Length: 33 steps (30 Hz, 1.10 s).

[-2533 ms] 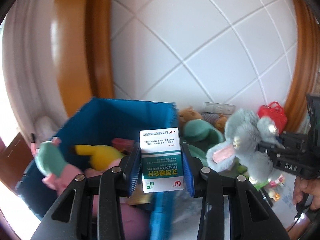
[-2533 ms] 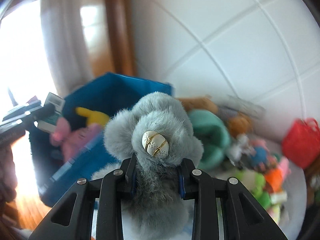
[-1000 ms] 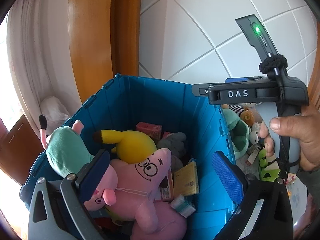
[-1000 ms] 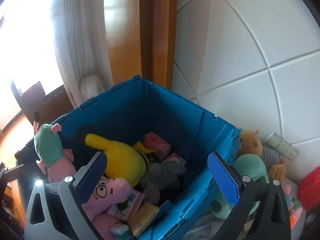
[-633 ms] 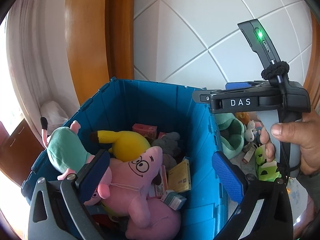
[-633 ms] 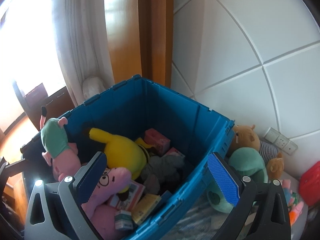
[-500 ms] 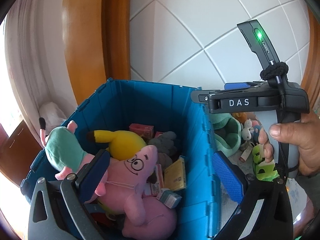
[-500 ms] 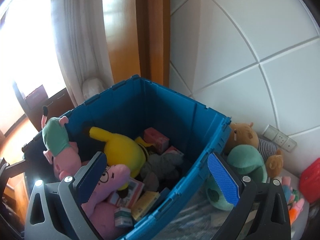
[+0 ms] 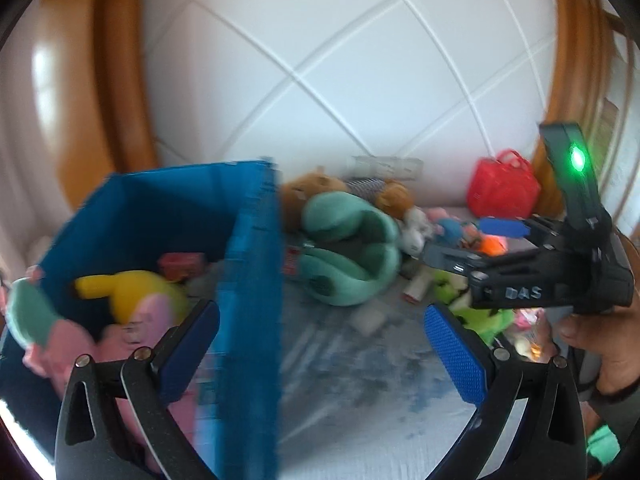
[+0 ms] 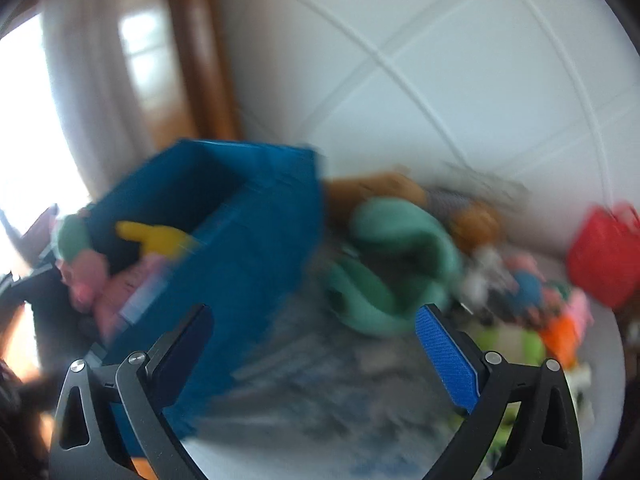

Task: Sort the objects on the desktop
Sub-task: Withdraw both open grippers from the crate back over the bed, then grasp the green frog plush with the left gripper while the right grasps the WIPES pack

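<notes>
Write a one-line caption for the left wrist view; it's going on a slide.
Open left tongs hover between the blue bin of plush toys and the green plush still on the desk.

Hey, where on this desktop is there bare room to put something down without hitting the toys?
The bare stretch of cloth-covered desktop lies between the blue bin and the green plush, nearest the open left gripper. Crowded: the small toys toward the red basket, and the bin itself.

Bin (image 9: 248, 264): smooth blue plastic. Toys (image 9: 352, 252): soft plush cloth. Wall (image 9: 320, 60): glossy white tile. Frame (image 9: 120, 80): glossy wood.
</notes>
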Available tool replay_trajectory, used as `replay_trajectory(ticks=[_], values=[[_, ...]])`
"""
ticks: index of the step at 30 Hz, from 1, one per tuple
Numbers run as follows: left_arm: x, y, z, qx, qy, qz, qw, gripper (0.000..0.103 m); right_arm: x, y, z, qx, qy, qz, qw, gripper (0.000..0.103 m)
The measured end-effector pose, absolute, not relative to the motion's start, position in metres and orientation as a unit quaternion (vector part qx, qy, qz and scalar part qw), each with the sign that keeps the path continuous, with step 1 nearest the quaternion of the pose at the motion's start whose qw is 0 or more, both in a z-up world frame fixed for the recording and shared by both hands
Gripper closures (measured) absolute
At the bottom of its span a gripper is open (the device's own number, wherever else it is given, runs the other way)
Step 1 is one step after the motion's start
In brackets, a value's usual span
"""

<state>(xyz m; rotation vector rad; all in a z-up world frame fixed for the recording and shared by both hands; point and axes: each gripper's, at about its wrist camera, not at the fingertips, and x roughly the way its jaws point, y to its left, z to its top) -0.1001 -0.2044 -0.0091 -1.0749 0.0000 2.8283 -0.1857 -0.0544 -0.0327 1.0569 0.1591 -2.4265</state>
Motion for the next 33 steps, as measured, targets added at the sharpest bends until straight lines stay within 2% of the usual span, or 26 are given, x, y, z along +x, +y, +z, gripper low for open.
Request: replay_trajectory(ticks=[6, 13, 19, 27, 33], values=[[-0.143, -0.103, -0.069, -0.383, 0.019, 0.917, 0.112, 0.0, -0.189, 0.091, -0.079, 0.433, 0.033, -0.889, 0.143, 0.001], [-0.199, 0.028, -0.148, -0.419, 0.017, 0.889, 0.185, 0.0, -0.186, 0.211, -0.117, 0.469, 0.005, -0.879, 0.079, 0.001], [-0.245, 0.12, -0.213, -0.45, 0.048, 0.871, 0.194, 0.0, -0.183, 0.301, -0.145, 0.496, -0.017, -0.868, 0.033, 0.001], [-0.288, 0.167, -0.286, -0.499, 0.077, 0.85, 0.152, 0.0, -0.183, 0.356, -0.175, 0.518, -0.041, -0.854, 0.013, 0.001], [-0.293, 0.187, -0.313, -0.49, 0.133, 0.852, 0.125, 0.0, -0.185, 0.374, -0.193, 0.532, -0.05, -0.845, 0.007, 0.001]])
